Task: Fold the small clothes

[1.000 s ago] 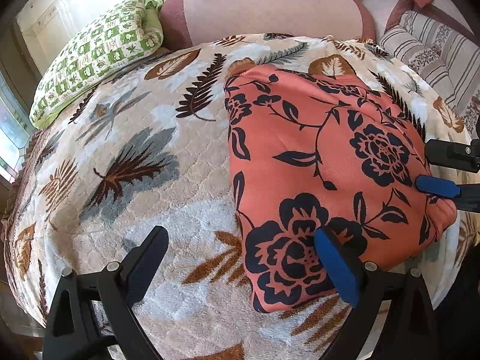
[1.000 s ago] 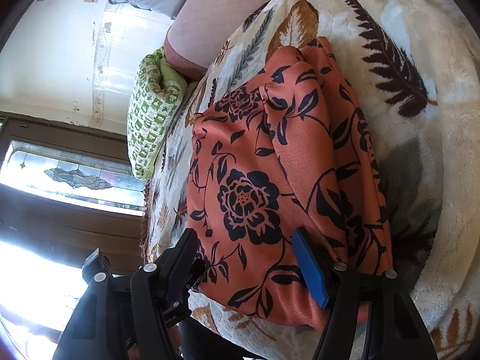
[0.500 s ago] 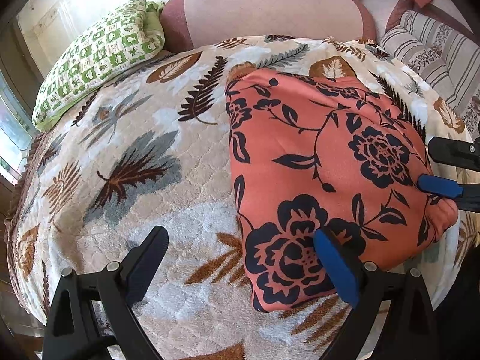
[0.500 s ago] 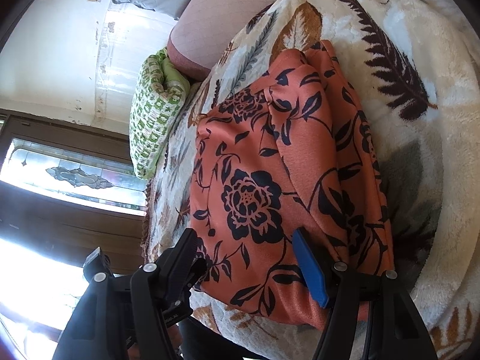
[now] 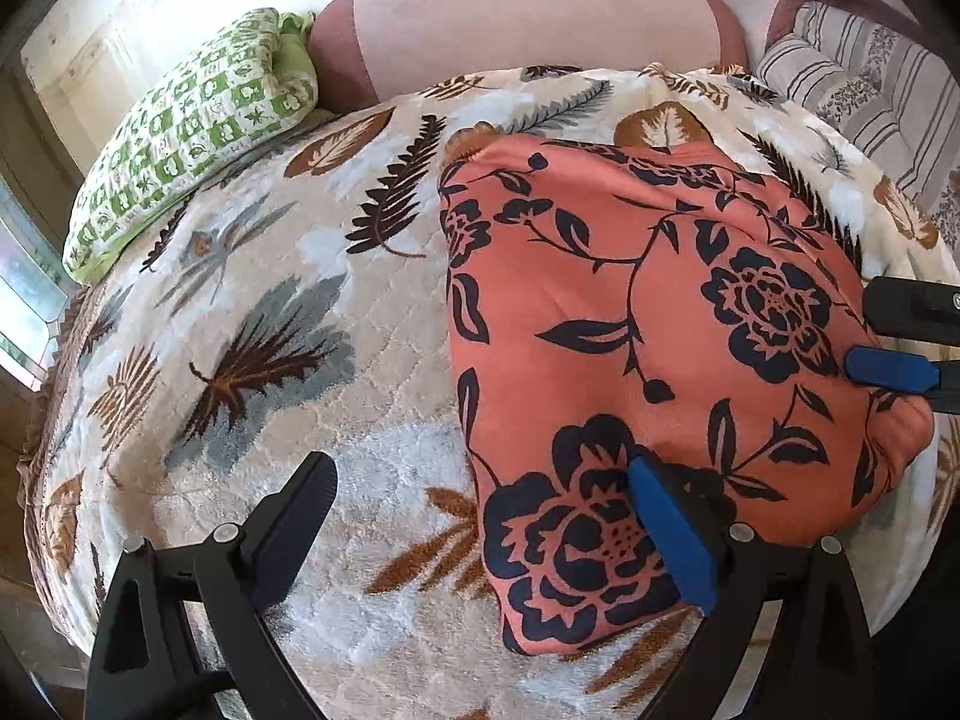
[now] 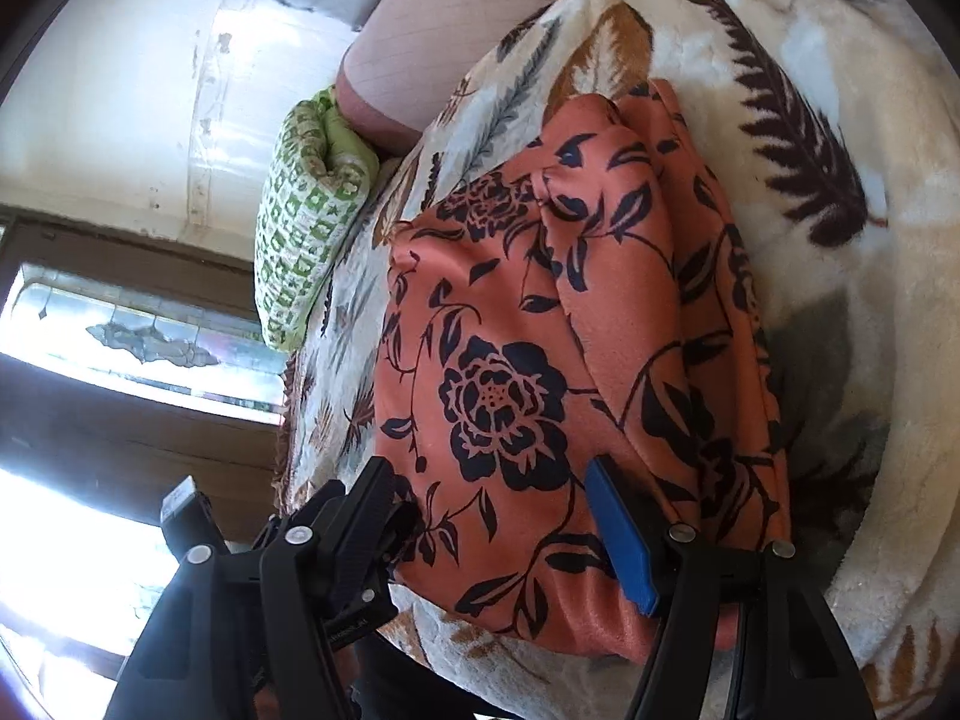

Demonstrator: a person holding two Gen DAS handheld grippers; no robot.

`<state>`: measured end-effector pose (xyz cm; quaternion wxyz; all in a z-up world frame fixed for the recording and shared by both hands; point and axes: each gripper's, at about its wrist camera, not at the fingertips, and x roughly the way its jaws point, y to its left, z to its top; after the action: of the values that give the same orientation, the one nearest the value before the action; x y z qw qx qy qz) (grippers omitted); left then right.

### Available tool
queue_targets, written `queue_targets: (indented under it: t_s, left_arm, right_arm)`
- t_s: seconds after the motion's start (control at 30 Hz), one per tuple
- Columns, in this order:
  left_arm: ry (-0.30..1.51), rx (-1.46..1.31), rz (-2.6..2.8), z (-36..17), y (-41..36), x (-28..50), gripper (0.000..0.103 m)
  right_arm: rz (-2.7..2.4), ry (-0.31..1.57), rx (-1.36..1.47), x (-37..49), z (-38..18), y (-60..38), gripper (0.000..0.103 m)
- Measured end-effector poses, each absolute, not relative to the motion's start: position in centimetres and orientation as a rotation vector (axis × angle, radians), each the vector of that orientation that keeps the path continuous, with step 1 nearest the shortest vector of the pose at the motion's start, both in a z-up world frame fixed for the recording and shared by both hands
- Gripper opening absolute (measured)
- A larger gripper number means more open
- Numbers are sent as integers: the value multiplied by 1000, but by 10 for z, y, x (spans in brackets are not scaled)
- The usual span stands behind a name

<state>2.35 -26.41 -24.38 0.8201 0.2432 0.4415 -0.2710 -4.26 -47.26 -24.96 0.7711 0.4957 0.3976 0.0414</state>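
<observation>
Garment (image 5: 648,324) under both open claws

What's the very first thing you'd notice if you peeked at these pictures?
The bright orange cloth with big black flowers, lying folded on the leafy blanket. Both grippers, the left gripper and the right gripper, sit open at its near edge. A green checked pillow rests at the blanket's far corner.

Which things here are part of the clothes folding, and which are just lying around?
Part of the job:
orange floral garment, already folded up
left gripper, open
right gripper, open

Just lying about:
leaf-print blanket under the garment
green patterned pillow
pink headboard cushion
striped cushion
</observation>
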Motion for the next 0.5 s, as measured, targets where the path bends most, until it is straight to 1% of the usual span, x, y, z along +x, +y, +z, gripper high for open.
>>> queue_targets:
  t_s: [0.23, 0.5]
  left_arm:
    - [919, 534, -580, -241, -268, 21, 98]
    - [893, 523, -581, -227, -273, 25, 98]
  right_arm:
    - [112, 795, 1147, -47, -250, -485, 70]
    - [48, 702, 1146, -55, -242, -510, 71]
